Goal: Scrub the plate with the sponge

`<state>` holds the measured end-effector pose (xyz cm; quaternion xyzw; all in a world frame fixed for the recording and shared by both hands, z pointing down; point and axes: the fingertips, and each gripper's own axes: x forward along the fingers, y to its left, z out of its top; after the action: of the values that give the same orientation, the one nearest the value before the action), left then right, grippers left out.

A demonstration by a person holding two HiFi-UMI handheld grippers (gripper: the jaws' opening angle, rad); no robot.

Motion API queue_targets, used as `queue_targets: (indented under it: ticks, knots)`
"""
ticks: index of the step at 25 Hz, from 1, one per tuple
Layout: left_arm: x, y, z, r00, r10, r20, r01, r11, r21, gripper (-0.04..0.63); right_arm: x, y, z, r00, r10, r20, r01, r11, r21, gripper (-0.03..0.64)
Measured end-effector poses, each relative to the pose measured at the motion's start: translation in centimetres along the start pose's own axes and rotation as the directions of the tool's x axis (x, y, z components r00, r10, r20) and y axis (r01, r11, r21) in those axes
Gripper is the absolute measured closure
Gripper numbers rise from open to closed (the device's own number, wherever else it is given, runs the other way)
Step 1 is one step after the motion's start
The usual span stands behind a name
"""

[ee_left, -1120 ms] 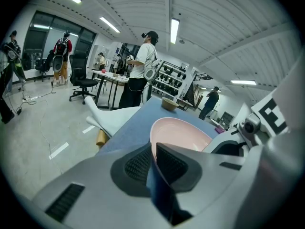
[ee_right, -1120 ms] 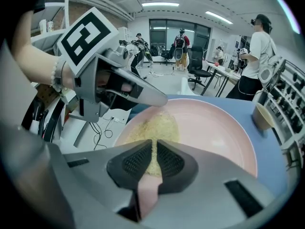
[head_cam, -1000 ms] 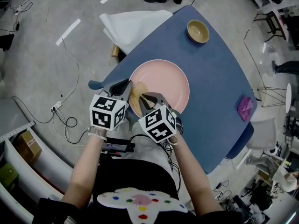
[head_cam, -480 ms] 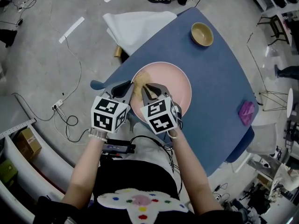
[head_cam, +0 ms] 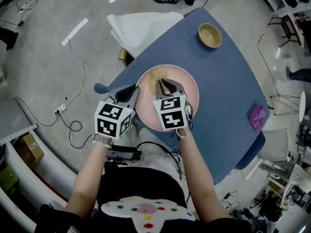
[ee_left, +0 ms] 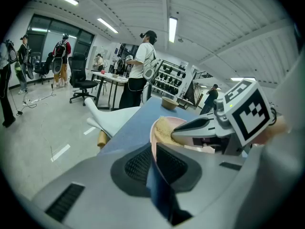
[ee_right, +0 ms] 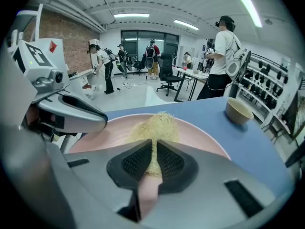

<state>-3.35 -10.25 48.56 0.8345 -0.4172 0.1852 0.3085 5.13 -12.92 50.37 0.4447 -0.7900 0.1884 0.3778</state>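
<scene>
A pink plate (head_cam: 182, 93) lies on the blue table (head_cam: 228, 81) close to its near-left edge. My left gripper (head_cam: 131, 93) is shut on the plate's left rim; in the left gripper view its jaws (ee_left: 153, 155) pinch the thin pink rim (ee_left: 154, 142). My right gripper (head_cam: 165, 86) is over the plate's far-left part, shut on a tan fibrous sponge (head_cam: 155, 75). In the right gripper view the sponge (ee_right: 155, 127) sticks out past the shut jaws (ee_right: 152, 159) and rests on the plate (ee_right: 200, 133).
A tan bowl (head_cam: 210, 35) stands at the table's far end, also seen as the bowl (ee_right: 238, 111). A purple cloth (head_cam: 256, 114) lies near the right edge. A white draped seat (head_cam: 141, 25) is beyond the table's left edge. Cables run over the floor. People stand in the room.
My right gripper has carried the sponge across the plate, away from me, from the near-left rim toward the far-left part. The left gripper has kept its hold on the rim.
</scene>
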Motion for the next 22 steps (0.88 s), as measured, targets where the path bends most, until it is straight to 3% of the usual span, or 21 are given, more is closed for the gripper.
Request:
queue_targets:
  ticks: [11,22]
  knots:
    - [0.1,0.2,0.0,1.000,-0.006,-0.003,0.006,1.000,0.004,0.557,-0.8,-5.1,-1.2,0.990,-0.137,-0.042,0.140,0.987,0.079,0.578]
    - [0.0,0.2,0.1,1.000,0.004,-0.003,-0.004,1.000,0.005,0.557,-3.2,-7.9,-4.3,0.962,-0.235,-0.140,0.236,0.972,-0.008,0.580]
